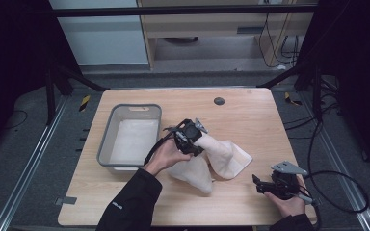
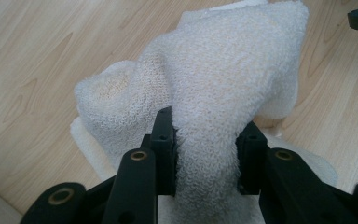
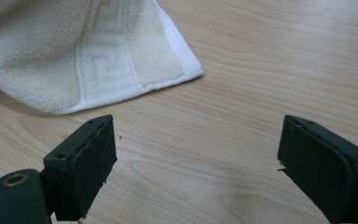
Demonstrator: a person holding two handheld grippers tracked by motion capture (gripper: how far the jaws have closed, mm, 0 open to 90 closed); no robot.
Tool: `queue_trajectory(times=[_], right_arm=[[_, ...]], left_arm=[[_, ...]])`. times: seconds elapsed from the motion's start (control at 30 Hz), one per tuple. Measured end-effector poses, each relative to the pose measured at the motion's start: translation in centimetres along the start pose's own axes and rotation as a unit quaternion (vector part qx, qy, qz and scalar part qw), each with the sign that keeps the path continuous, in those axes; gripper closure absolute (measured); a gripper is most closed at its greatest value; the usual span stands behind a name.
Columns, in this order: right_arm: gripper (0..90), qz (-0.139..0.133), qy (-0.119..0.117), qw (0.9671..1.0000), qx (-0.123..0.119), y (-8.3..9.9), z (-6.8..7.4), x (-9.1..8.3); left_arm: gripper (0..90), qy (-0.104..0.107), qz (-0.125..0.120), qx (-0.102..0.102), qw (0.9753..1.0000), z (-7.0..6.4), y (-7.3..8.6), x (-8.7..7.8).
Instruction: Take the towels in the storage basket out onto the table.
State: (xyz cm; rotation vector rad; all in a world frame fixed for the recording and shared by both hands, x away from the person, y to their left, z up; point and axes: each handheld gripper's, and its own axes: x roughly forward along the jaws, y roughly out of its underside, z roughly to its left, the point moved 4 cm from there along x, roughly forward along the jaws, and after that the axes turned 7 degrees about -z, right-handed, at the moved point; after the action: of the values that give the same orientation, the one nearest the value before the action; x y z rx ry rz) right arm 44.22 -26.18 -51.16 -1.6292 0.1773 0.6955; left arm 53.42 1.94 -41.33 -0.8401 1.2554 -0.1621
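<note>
A cream towel (image 1: 221, 156) is pinched in a thick bunch between the jaws of the left gripper (image 2: 205, 154) and lifted at mid-table, its free end trailing on the wood just right of a grey bin (image 1: 107, 139) that seems already to hold folded cloth. The right gripper (image 3: 196, 168) is held low near the towel's hemmed corner, jaws spread and empty. If the bin is the goal, the trailing end is best raised clear of the rim before the towel is carried across.
</note>
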Motion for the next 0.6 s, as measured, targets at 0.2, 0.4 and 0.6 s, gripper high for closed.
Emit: queue_trajectory(times=[0.2, 0.4, 0.6], right_arm=[[11.2, 0.001, 0.0, 1.0, 0.001, 0.0, 0.1, 0.0], [11.1, 0.002, 0.0, 1.0, -0.003, 0.1, 0.0, 0.1], [11.0, 0.005, -0.001, 1.0, -0.003, 0.1, 0.1, 0.1]], left_arm=[[66.1, 0.002, 0.003, 0.001, 1.0, -0.3, 0.8, 0.7], [65.4, 0.006, 0.0, -0.003, 1.0, -0.4, 1.4, 1.1], [63.4, 0.006, -0.007, -0.003, 0.9999, -0.6, 2.0, 1.3]])
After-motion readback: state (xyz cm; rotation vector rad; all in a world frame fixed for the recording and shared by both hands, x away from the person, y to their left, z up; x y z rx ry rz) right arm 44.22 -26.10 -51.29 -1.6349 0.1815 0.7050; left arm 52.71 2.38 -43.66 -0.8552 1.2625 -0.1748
